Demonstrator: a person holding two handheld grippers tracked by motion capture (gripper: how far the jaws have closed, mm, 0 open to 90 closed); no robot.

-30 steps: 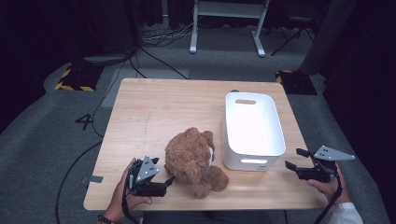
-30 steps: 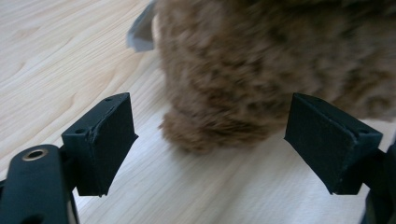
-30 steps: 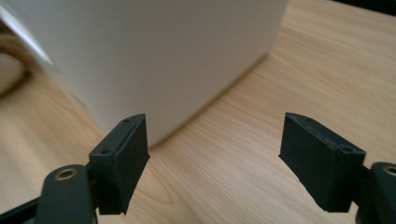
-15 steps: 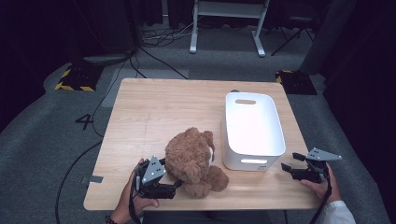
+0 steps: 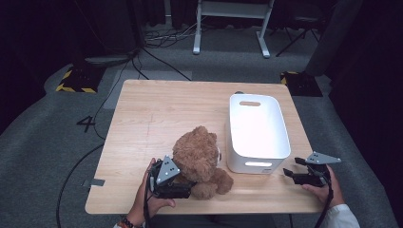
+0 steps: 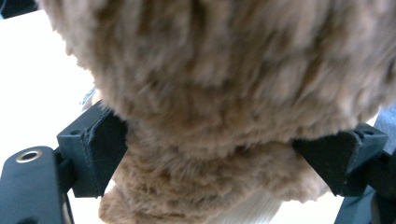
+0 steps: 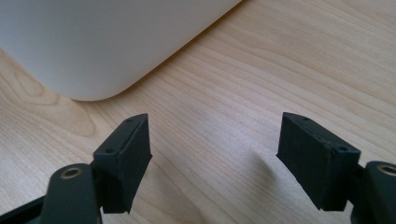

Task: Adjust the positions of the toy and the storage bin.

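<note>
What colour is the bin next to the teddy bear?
White; the bin is plain, with no pattern, standing right of the brown teddy bear. The high view shows it best.

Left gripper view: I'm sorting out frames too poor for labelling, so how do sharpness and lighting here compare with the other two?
Left gripper view: the teddy bear sits so close that its fur is soft and blurred, and the table behind it is blown out to white. Right gripper view: evenly lit, crisp wood grain on the table. High view: the table is well lit, the surrounding floor falls into darkness.
</note>
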